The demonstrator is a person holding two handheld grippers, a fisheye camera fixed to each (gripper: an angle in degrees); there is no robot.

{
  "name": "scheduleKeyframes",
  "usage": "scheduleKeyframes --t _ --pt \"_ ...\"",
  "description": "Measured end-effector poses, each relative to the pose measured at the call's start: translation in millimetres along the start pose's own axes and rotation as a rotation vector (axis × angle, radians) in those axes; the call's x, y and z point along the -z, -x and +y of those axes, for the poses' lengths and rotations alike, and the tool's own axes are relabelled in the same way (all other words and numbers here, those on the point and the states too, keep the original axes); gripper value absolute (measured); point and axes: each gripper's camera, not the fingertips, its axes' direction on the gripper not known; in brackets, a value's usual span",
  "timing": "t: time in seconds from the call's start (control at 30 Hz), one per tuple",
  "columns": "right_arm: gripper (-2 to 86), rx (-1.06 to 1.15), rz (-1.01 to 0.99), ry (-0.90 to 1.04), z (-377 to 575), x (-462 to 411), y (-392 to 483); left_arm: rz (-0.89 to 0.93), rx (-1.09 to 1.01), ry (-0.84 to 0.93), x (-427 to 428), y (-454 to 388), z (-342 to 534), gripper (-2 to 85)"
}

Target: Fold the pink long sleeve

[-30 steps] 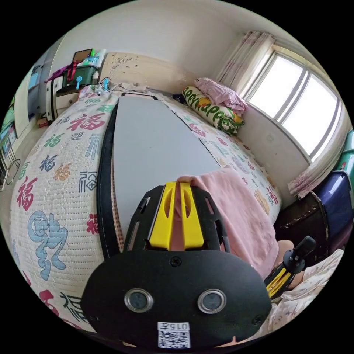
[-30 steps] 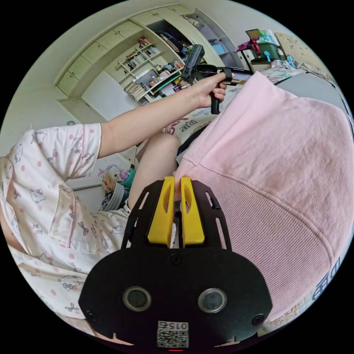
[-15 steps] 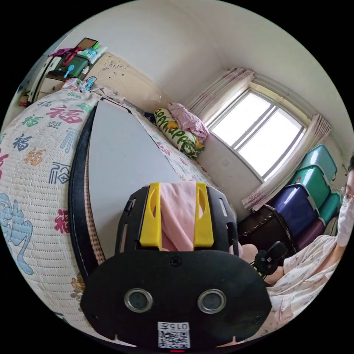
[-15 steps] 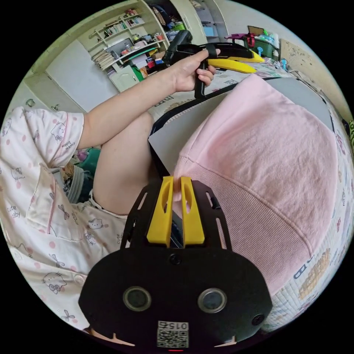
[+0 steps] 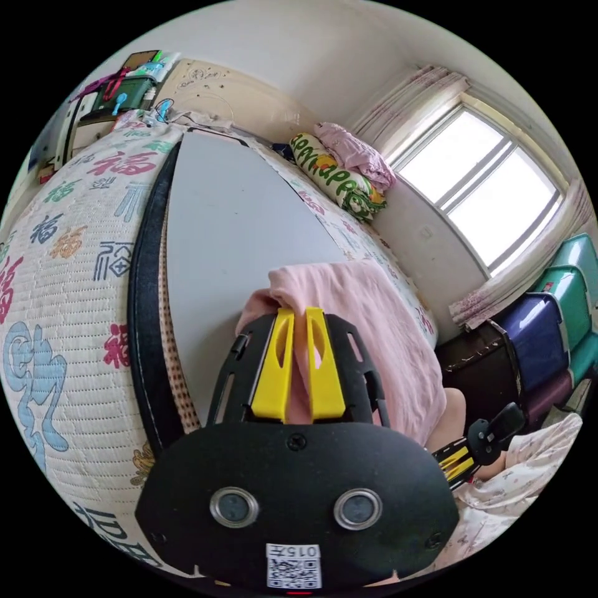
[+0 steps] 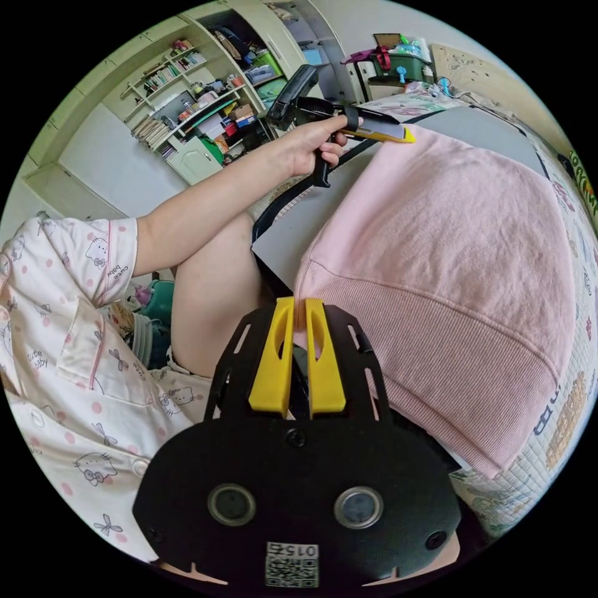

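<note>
Left gripper (image 5: 298,311): we're clamped on the pink long sleeve (image 5: 374,324), 12 o'clock.
Right gripper (image 6: 298,303): we're pinching its ribbed hem (image 6: 436,349).
Board (image 5: 237,224): grey, under the garment.

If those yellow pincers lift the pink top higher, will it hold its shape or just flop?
Probably flop: the pink top already drapes softly over the grey board and bunches at the left gripper. It looks thick and ribbed at the hem, so likely weighty for cloth. The right gripper pinches a corner without visible slipping.
</note>
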Motion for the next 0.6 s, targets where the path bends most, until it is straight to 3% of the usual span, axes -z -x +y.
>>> scheduleKeyframes --t 0.2,0.33,0.47,0.6 --pt "2.6 0.145 0.068 0.020 3.5 4.9 42.5 -0.043 -0.054 -0.092 9.5 -32.4 15.7 0.7" --pt "2.9 0.202 0.111 0.100 0.1 -8.0 60.4 -0.085 -0.048 -0.046 2.4 -34.3 24.3 0.8" --pt "4.1 0.149 0.159 0.178 -11.2 -51.6 60.9 -0.063 0.044 0.044 -29.5 -14.4 24.8 2.1" --pt "5.5 0.137 0.164 0.164 -13.2 -49.4 74.9 -0.045 0.080 -0.005 -25.8 -12.7 27.6 4.7"
